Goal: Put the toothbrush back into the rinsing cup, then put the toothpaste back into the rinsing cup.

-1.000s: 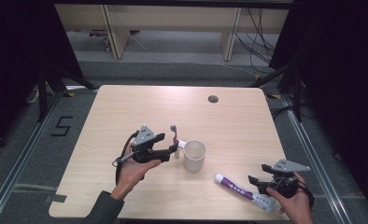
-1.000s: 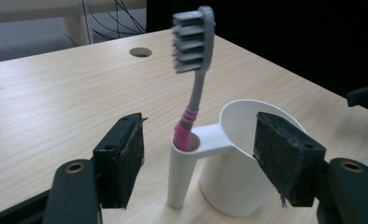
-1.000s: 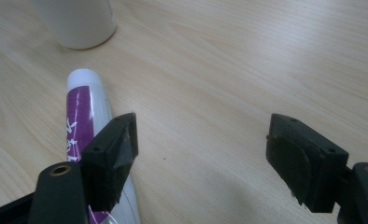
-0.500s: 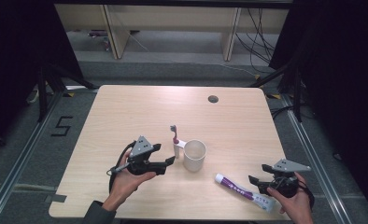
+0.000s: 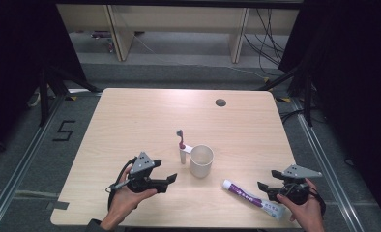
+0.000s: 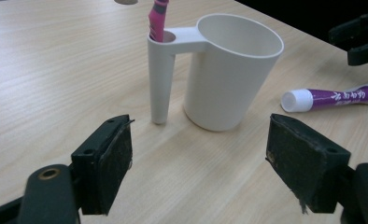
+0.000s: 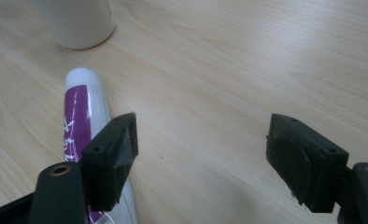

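White cup [image 5: 201,161] mid-surface, pink toothbrush [image 5: 181,140] upright in its side holder; toothpaste tube [image 5: 253,198] near right. Left gripper [image 5: 165,182] jaws spread, empty, near-left of cup; right gripper [image 5: 268,187] jaws spread over tube

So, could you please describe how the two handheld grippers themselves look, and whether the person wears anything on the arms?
Both the left gripper and the right gripper are black, each with two blocky jaws faced with flat dark pads and brass-coloured pivot screws. Each carries a grey three-cornered plate on top, and a dark cable loops from the left one. A dark sleeve edge shows at the left forearm.
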